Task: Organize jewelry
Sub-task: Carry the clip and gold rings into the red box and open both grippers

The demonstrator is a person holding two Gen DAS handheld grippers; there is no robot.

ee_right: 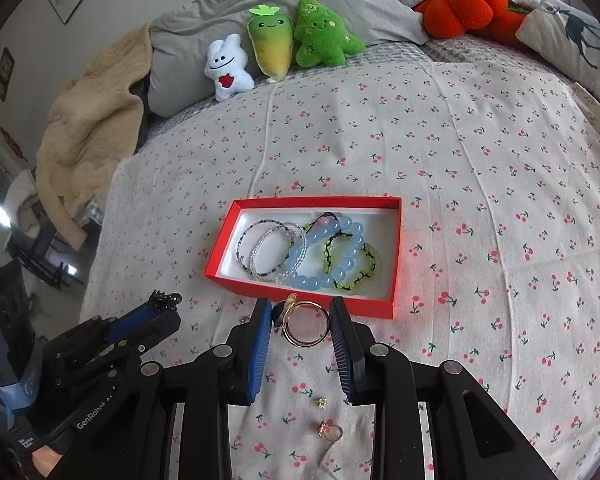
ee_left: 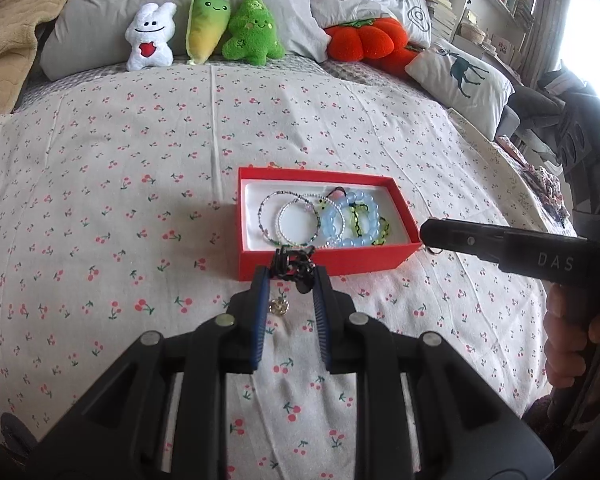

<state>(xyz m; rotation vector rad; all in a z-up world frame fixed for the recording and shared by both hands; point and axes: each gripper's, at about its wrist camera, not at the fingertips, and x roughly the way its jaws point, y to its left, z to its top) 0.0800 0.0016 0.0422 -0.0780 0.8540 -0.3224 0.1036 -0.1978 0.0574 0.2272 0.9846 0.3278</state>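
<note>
A red box [ee_left: 320, 258] [ee_right: 220, 240] with a white inside lies on the cherry-print bed sheet and holds several bead bracelets [ee_left: 352, 220] [ee_right: 324, 256]. My left gripper [ee_left: 291, 276] is shut on a black cord necklace [ee_left: 290, 264] with a gold pendant [ee_left: 279, 306] hanging below, just in front of the box's near wall. My right gripper [ee_right: 300, 312] holds a gold bangle [ee_right: 305, 323] between its fingers, in front of the box. It also shows at the right of the left wrist view [ee_left: 432, 236]. The left gripper shows at the lower left of the right wrist view [ee_right: 164, 304].
Small gold rings [ee_right: 330, 430] and a tiny gold piece [ee_right: 321, 402] lie on the sheet under my right gripper. Plush toys [ee_left: 204, 28] [ee_right: 276, 46], pillows [ee_left: 456, 76] and an orange pumpkin cushion [ee_left: 360, 38] line the far end of the bed. A beige blanket [ee_right: 88, 128] lies at the left.
</note>
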